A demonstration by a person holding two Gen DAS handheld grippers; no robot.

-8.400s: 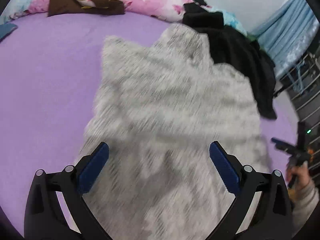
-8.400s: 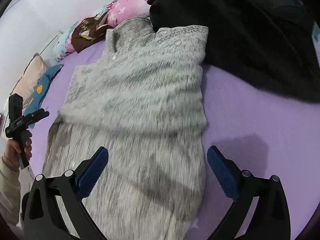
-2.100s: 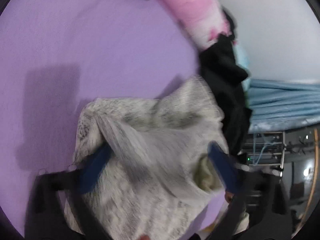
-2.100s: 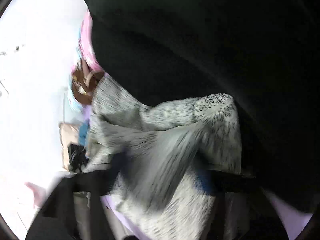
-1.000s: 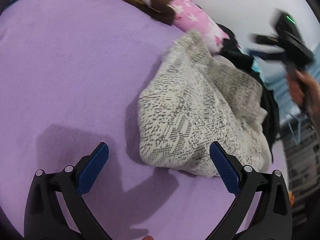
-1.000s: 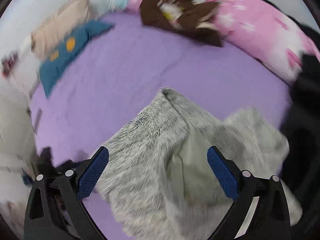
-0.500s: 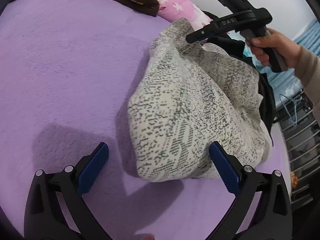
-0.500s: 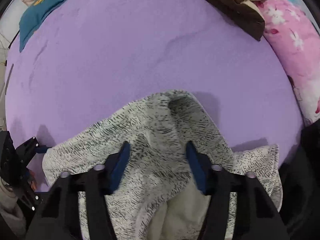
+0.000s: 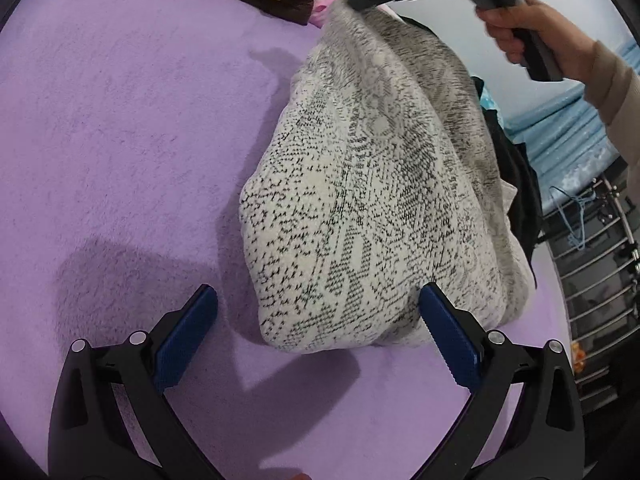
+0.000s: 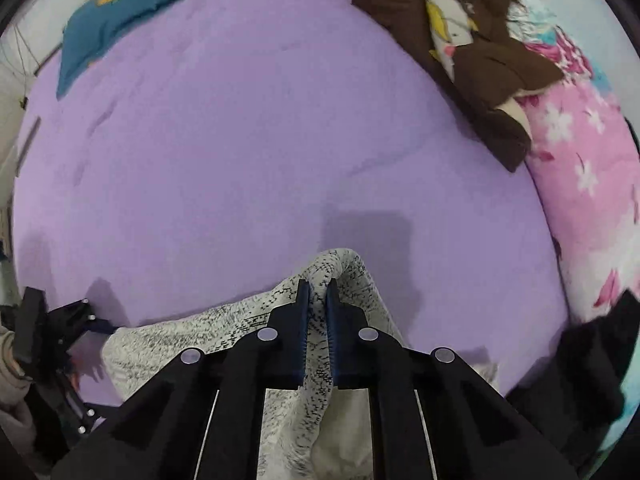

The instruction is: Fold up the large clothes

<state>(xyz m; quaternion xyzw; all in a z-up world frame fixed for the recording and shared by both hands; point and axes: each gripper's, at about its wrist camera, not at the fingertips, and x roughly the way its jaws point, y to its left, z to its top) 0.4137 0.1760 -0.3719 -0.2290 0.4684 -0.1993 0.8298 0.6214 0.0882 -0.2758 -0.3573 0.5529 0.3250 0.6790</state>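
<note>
A grey-and-white knitted sweater lies bunched on the purple bedspread. My right gripper is shut on a fold of the sweater at its far top edge and pulls that edge up; in the left wrist view the same right gripper pinches the raised tip, held by a hand. My left gripper stands open just above the bed, its blue pads either side of the sweater's near rounded end, not pressing on it.
A brown printed garment and a pink flowered quilt lie along the far side of the bed. Black clothes are heaped behind the sweater. A teal cushion lies at the far left. A metal rack stands beside the bed.
My right gripper came down over the sweater's top edge and its jaws went from wide open to shut on a fold. The sweater's top now stands lifted. The left gripper stayed open in place.
</note>
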